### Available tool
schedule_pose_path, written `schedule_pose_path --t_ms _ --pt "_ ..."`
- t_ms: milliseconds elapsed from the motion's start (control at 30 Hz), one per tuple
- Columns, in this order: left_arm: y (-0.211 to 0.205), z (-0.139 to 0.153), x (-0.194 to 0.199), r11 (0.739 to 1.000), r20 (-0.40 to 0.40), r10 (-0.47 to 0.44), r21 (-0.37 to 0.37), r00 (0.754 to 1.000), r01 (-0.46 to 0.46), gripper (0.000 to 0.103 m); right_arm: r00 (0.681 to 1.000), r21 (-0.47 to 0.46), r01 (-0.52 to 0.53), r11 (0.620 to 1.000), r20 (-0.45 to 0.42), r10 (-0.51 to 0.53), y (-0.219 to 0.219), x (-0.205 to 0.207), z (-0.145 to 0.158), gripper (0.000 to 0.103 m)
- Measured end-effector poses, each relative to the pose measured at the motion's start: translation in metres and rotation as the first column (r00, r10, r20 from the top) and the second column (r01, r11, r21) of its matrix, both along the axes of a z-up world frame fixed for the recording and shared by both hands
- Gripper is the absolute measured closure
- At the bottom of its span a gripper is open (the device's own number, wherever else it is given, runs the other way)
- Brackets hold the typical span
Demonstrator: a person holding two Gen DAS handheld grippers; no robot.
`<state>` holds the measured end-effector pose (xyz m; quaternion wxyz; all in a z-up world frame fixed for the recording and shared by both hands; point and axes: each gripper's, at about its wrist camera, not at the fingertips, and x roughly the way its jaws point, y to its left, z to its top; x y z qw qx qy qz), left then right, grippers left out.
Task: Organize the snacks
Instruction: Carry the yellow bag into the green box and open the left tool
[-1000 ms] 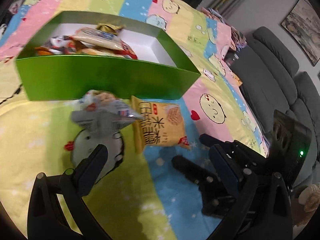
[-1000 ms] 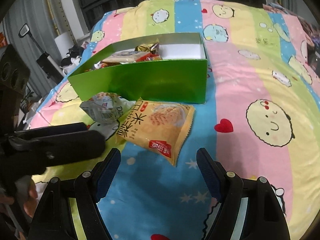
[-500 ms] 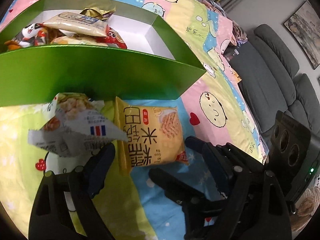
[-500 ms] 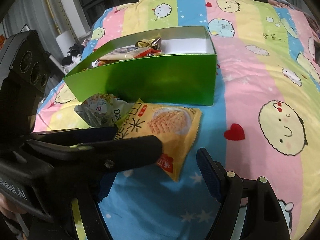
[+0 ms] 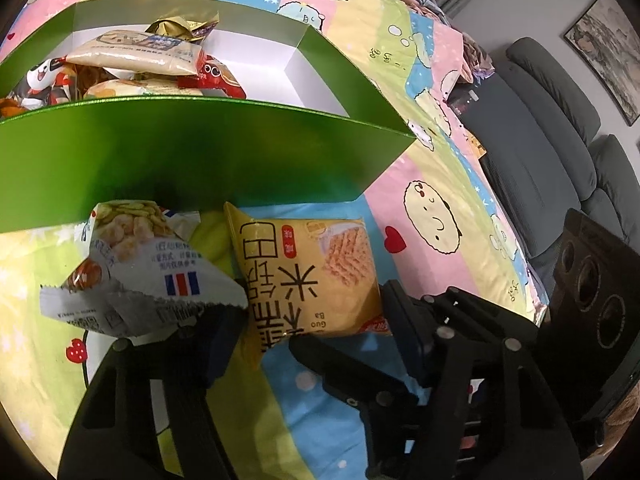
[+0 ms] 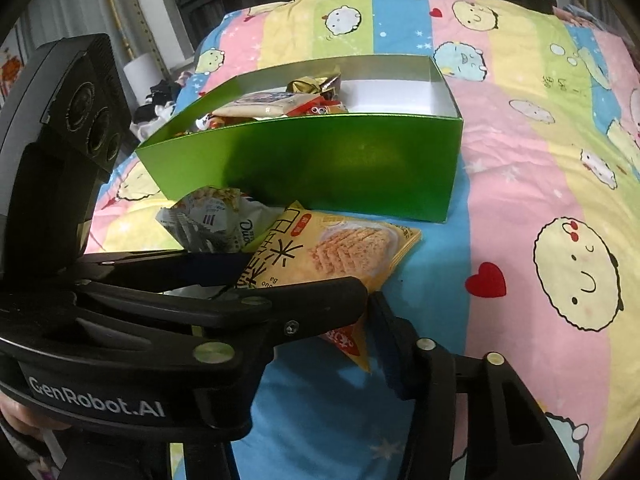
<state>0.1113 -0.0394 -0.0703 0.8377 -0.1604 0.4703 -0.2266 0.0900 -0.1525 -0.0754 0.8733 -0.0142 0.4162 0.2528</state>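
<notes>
Two tools at the yellow snack pack, in front of the green box

Left tool (image 5: 312,344) spread wide around the yellow pack (image 5: 308,272), which lies on the bedspread (image 6: 532,184) against the green box (image 6: 320,160), touching the white pack (image 5: 136,272). Right tool (image 6: 304,344): cannot tell how wide; its left finger is hidden.

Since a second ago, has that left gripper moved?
Yes. The left gripper has closed in on the shiny green cardboard box, its jaws now straddling the yellow snack packet.

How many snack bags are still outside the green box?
2. The yellow snack bag lies on the blanket before the green box; the silver snack bag sits just left of it. More may hide behind the tools.
</notes>
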Motion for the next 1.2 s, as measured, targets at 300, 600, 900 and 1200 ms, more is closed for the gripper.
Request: schedule_pose_path --t_ms 300,600,900,1200 --pt "0.001 0.009 -0.014 1.000 0.012 0.007 -0.001 1.000 -0.007 0.036 0.999 0.006 -0.021 1.000 0.039 0.020 0.001 -0.015 0.011 0.059" --pt "0.004 0.034 -0.032 1.000 0.069 0.015 -0.010 0.997 -0.014 0.036 0.995 0.024 -0.034 0.999 0.091 0.031 -0.001 -0.033 0.034 0.059" --pt "0.012 0.051 -0.045 0.999 0.111 0.035 -0.013 0.993 -0.034 0.036 0.989 0.034 -0.056 0.998 0.136 0.051 0.004 -0.044 0.051 0.059" --pt "0.017 0.063 -0.046 0.999 0.149 0.048 -0.015 0.988 -0.046 0.036 0.983 0.036 -0.066 0.997 0.172 0.059 0.008 -0.043 0.066 0.059"
